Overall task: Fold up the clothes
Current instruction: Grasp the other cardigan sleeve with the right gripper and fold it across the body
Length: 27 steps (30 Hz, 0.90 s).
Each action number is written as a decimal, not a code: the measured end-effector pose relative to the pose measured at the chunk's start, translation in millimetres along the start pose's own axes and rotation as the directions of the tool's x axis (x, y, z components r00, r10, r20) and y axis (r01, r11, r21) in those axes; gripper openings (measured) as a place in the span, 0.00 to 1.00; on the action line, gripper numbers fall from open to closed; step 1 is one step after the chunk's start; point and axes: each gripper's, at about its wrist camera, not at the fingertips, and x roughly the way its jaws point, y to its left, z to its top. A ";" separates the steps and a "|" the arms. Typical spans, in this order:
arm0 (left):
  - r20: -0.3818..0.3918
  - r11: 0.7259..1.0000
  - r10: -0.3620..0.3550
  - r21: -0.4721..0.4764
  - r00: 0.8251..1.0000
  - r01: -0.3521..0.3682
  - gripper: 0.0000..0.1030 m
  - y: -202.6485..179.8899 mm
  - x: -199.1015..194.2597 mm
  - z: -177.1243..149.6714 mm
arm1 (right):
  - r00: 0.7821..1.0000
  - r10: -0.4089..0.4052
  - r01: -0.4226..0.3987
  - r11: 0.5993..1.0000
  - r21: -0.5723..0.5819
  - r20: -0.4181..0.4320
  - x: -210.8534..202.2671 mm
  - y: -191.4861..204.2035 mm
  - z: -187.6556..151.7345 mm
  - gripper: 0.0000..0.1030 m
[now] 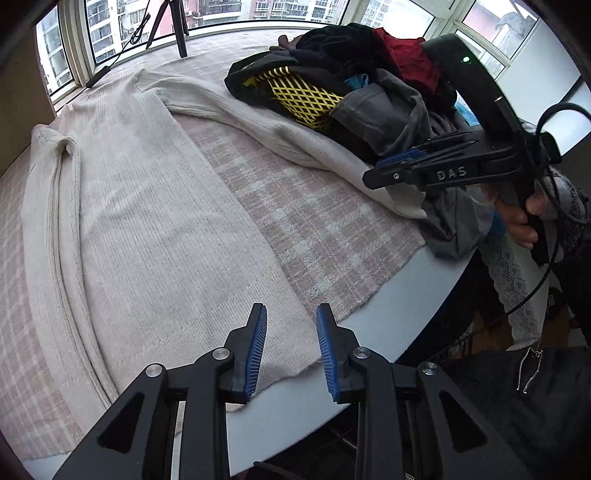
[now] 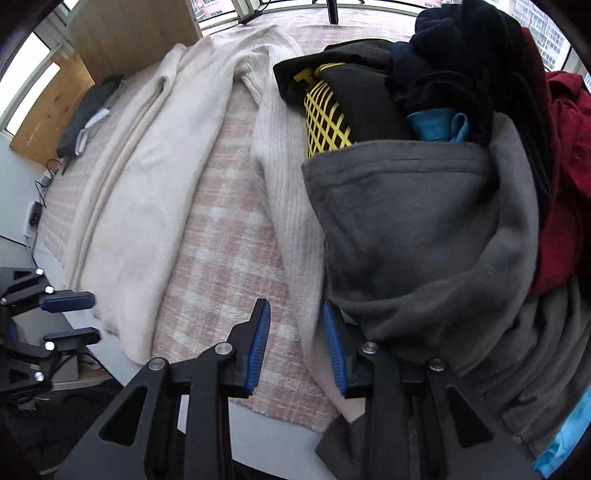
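pink plaid cloth [image 1: 314, 229] under cream sweater [image 1: 147, 221], hem below spread left tool [image 1: 291, 350], sleeve between spread right tool [image 2: 297, 345]

the left gripper [image 1: 291, 350] points steeply down, its blue-padded jaws parted with nothing between them. the right gripper [image 2: 297, 345] tilts down likewise, jaws apart and pressing on nothing. a hand [image 1: 524, 218] wraps the right gripper's handle.

A home, high up in a flat: curved bay windows [image 1: 221, 14] show apartment blocks outside, and a laundry pile [image 2: 461, 147] tops the checked-cloth surface [image 1: 314, 221].
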 end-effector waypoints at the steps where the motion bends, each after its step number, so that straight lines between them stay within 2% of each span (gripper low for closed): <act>1: 0.005 1.000 -0.002 0.005 1.000 0.002 0.26 0.4 -2.4 -2.3 | 0.999 -0.033 0.033 0.999 -0.018 -0.006 5.7 3.1 0.3 0.29; 3: 0.014 1.000 0.001 0.015 1.000 -0.002 0.26 3.3 -7.4 -8.1 | 0.999 -0.045 0.045 0.999 -0.015 -0.007 14.0 2.0 4.5 0.25; 4: 0.021 1.000 0.003 0.015 1.000 -0.003 0.26 5.7 -10.6 -12.8 | 0.999 -0.037 0.037 0.999 0.002 -0.007 16.4 -1.3 7.3 0.07; 5: 0.027 1.000 0.005 0.014 1.000 -0.005 0.26 8.0 -13.8 -17.5 | 1.000 -0.029 0.030 0.999 0.020 -0.008 18.8 -4.6 10.1 0.05; 7: 0.041 1.000 0.002 0.006 0.999 -0.002 0.26 14.7 -20.6 -27.8 | 0.998 0.066 -0.065 0.991 0.115 0.000 7.7 -18.7 17.9 0.04; 10: 0.070 1.000 -0.006 -0.022 0.998 0.008 0.27 27.6 -31.9 -44.3 | 0.990 0.115 -0.128 0.975 0.183 0.078 -39.0 -21.4 32.6 0.04; 14: 0.127 0.995 -0.022 -0.092 0.992 0.033 0.27 50.0 -49.8 -67.4 | 0.977 0.123 -0.137 0.988 0.072 0.172 -104.2 34.6 59.7 0.04; 16: 0.149 0.992 -0.010 -0.121 0.989 0.028 0.27 60.8 -58.1 -77.9 | 0.976 0.152 -0.151 0.988 -0.014 0.155 -108.8 81.1 76.6 0.05; 18: 0.164 0.989 -0.001 -0.144 0.986 0.025 0.27 69.7 -63.6 -86.1 | 0.961 0.272 -0.269 0.960 -0.074 0.041 -86.6 129.8 88.6 0.08; 19: 0.166 0.988 0.000 -0.152 0.986 0.026 0.27 72.5 -64.5 -88.8 | 0.943 0.327 -0.330 0.941 -0.070 -0.052 -70.4 148.1 89.3 0.16; 20: 0.168 0.987 0.002 -0.157 0.986 0.025 0.27 74.6 -65.3 -91.1 | 0.914 0.378 -0.390 0.919 -0.057 -0.148 -53.8 165.9 89.5 0.17; 22: 0.176 0.990 0.009 -0.141 0.984 0.016 0.27 73.7 -65.4 -92.4 | 0.906 0.365 -0.388 0.918 -0.075 -0.215 -44.3 183.3 82.5 0.17; 25: 0.185 0.993 0.019 -0.117 0.983 0.003 0.30 67.3 -61.3 -86.6 | 0.947 0.292 -0.305 0.948 -0.089 -0.134 -59.2 164.1 92.6 0.17; 27: 0.184 0.995 0.043 -0.100 0.982 -0.025 0.31 65.5 -55.0 -79.3 | 0.978 0.195 -0.200 0.978 -0.059 -0.073 -61.3 142.0 114.7 0.17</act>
